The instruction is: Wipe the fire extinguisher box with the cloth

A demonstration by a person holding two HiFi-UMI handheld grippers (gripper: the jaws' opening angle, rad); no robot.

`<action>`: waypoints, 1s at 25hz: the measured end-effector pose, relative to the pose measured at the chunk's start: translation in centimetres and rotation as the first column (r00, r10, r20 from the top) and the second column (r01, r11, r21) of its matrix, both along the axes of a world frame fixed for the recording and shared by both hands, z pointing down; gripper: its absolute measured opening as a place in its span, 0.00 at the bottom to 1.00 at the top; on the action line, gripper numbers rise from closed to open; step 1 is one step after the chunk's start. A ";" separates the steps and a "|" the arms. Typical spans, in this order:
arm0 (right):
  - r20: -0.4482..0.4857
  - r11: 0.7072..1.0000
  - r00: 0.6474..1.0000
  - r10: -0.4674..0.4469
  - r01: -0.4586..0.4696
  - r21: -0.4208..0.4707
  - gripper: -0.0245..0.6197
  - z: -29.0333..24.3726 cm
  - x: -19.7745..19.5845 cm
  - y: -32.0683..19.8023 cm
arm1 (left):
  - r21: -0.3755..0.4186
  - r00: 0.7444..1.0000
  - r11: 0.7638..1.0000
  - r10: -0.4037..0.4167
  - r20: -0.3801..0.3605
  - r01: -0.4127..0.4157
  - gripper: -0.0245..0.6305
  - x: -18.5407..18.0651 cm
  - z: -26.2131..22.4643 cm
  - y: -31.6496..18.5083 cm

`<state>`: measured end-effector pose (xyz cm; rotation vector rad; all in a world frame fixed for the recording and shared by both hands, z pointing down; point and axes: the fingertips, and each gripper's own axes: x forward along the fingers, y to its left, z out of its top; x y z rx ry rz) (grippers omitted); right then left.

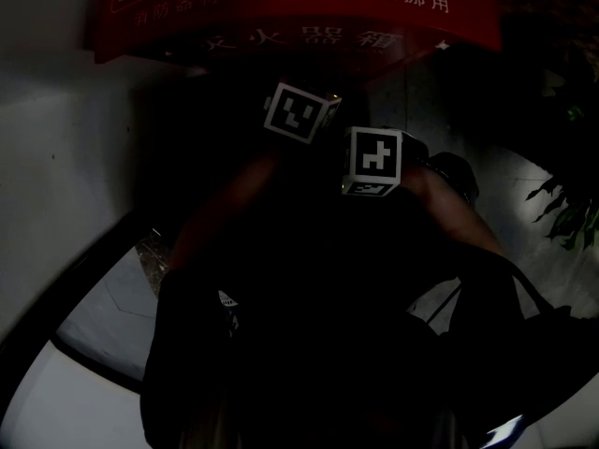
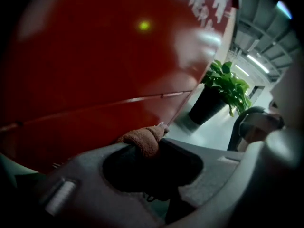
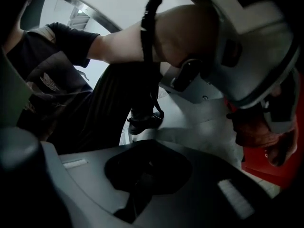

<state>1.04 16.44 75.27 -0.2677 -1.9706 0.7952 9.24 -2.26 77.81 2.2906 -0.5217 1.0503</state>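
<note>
- Left gripper [image 2: 164, 148] clamped on brown cloth [image 2: 141, 140], just beside the red fire extinguisher box [image 2: 95, 70] front, far left.
- Right gripper [image 3: 151, 151] closed, empty.
- Best done: press cloth flat, overlapping strokes.

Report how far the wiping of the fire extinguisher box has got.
Done: the cloth is picked up, pinched in the left gripper. In hand: it is held close to the red fire extinguisher box; contact can't be confirmed. The right gripper is shut, empty. Left: the wiping itself; no wiped patch shows on the dim front.
</note>
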 end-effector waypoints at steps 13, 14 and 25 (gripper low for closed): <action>0.008 0.999 0.999 -0.041 0.041 -0.002 0.04 -0.2 -1.0 0.4 | 0.243 0.981 0.958 0.176 -0.086 -0.151 0.20 0.7 -8.7 0.0; 0.011 0.999 0.999 -0.043 0.043 -0.003 0.04 -0.3 -1.2 0.5 | 0.258 0.977 0.952 0.191 -0.090 -0.162 0.20 0.8 -9.3 0.1; 0.003 0.999 0.999 -0.041 0.041 0.008 0.04 -0.1 -1.2 0.5 | 0.338 0.946 0.926 0.248 -0.209 -0.168 0.20 0.7 -16.6 0.2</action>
